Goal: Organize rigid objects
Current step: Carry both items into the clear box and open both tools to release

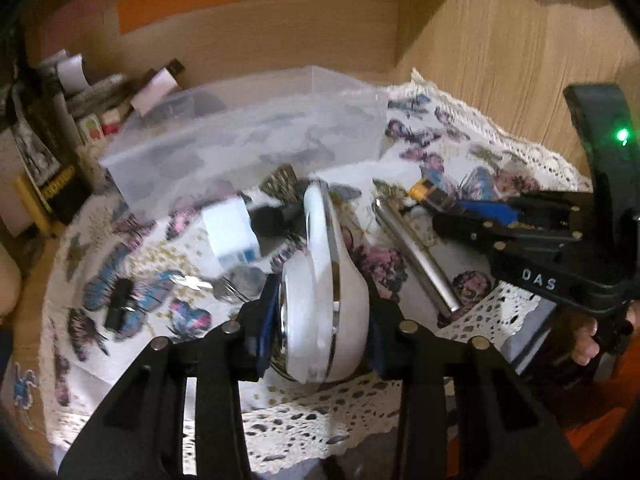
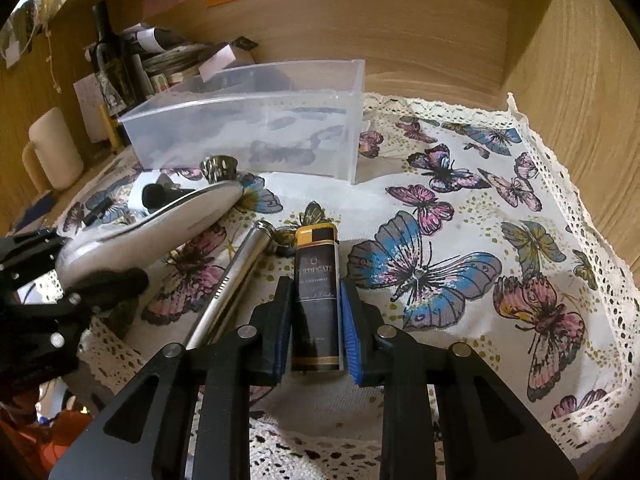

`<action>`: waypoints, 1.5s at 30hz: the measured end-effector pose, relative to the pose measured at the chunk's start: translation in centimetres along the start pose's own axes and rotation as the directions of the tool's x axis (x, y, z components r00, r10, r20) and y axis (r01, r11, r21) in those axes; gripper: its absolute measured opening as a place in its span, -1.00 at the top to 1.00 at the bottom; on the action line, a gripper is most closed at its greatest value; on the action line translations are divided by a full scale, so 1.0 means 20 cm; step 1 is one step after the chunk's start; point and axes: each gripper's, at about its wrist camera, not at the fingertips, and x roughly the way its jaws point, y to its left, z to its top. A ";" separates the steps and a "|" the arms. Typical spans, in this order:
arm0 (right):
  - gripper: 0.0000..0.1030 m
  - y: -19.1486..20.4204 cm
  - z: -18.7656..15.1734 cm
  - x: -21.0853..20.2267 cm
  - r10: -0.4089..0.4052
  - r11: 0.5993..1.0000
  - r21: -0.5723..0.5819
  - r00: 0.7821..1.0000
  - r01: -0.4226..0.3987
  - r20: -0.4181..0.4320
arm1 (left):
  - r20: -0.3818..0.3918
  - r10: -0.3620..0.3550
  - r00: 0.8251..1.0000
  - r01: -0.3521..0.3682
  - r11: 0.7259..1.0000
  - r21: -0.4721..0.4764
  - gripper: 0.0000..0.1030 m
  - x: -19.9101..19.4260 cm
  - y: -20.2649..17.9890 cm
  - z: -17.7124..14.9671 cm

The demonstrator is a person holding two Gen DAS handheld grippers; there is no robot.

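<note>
Two grippers in play, both mine. My left gripper [image 1: 320, 336] is clamped on a white shower head [image 1: 320, 280], smooth glossy plastic with a chrome rim band, rounded oval shape, held on edge between the blue-padded fingers [image 1: 264, 332]. In the right wrist view the same head [image 2: 160, 224] shows its flat face tilted, chrome threaded neck pointing toward the bin.

My right gripper [image 2: 314, 320] sits around a lighter [image 2: 318, 300], a dark rectangular body with printed label and a yellow-and-black top, lying flat on the cloth. Left pad looks to be touching its side; on the right a thin gap shows next to the ribbed blue pad [image 2: 352, 328], so jaws are apart, not clamped.

Just left of the lighter lies a metal tube [image 2: 232, 288], slim brushed-silver cylinder, angled, touching the cloth.

Behind these stands a clear plastic bin [image 2: 248, 136], frosted, rectangular, thin-walled, near the wooden back wall [image 2: 400, 20].

Everything rests on a butterfly tablecloth [image 2: 460, 260], white woven fabric with pink and blue butterflies and a lace edge.

A small white boxy plug-like thing [image 1: 230, 228] lies beyond the head in the left view, blurred. Cream mug [image 2: 54, 148] off the left side.
</note>
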 end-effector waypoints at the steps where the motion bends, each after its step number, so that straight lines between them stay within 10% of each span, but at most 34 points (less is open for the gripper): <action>1: 0.59 0.00 0.00 -0.01 0.000 1.000 0.001 1.000 0.000 0.009 | 0.017 0.002 1.000 -0.002 1.000 -0.003 0.28 -0.03 0.01 0.01; 45: 0.59 0.10 0.66 -0.26 0.028 0.999 -0.033 0.942 -0.018 0.333 | 0.365 -0.009 0.931 0.069 0.986 -0.153 0.29 -0.38 0.47 0.67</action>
